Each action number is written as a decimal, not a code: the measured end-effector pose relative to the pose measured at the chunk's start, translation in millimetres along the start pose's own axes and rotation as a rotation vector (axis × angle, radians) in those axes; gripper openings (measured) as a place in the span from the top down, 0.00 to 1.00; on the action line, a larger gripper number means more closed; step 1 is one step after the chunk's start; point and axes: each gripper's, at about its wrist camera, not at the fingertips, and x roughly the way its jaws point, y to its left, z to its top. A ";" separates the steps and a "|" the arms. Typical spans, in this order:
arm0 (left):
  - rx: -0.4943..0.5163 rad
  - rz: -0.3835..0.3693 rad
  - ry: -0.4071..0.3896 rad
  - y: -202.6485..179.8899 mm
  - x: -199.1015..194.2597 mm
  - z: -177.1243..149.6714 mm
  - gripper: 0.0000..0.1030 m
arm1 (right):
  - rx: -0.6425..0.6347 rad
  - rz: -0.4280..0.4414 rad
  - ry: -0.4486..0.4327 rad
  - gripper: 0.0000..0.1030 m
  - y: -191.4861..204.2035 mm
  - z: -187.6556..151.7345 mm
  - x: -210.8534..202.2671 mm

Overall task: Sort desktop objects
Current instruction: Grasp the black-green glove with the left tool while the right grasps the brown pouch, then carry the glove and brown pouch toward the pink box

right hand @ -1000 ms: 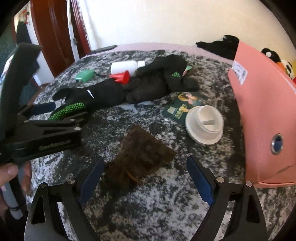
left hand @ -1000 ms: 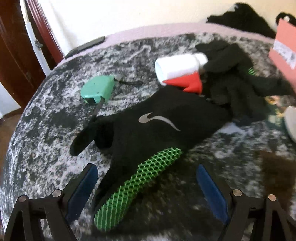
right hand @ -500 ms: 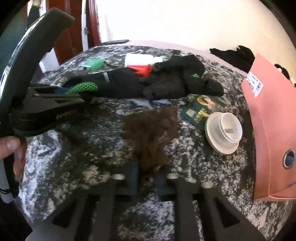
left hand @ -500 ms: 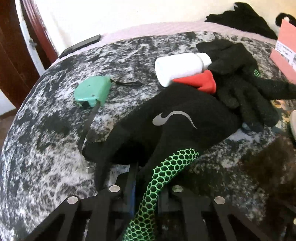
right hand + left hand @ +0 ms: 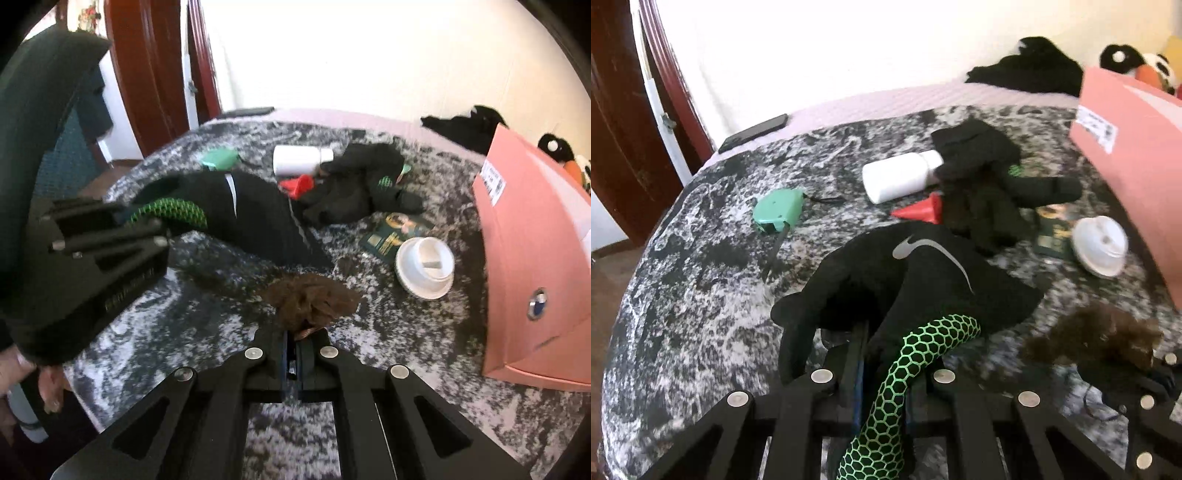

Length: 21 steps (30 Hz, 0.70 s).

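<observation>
Both grippers clamped on soft items above the mottled blanket (image 5: 701,295).
The black glove (image 5: 905,280) is pinched by the left gripper (image 5: 882,373) near the front edge; the brown tuft (image 5: 314,302) is pinched by the right gripper (image 5: 293,350) beside it.

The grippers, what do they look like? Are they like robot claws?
A bit. Each gripper, left and right, is a black frame of flat struts joined by round silver rivets, with dark blue pads lining the jaws. Seen from the right wrist, the left one has a chunky black body with faint lettering on its side.
</observation>
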 end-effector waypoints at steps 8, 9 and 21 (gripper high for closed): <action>0.027 -0.026 -0.084 -29.5 -54.2 -0.3 0.90 | 0.028 0.011 -0.055 0.98 -9.9 -5.5 -45.5; 0.028 -0.027 -0.091 -33.2 -59.7 -1.0 0.90 | 0.033 0.010 -0.066 0.98 -12.1 -5.9 -52.6; 0.042 -0.033 -0.150 -69.4 -113.8 -15.2 0.90 | 0.066 0.002 -0.178 0.98 -30.9 -15.2 -124.2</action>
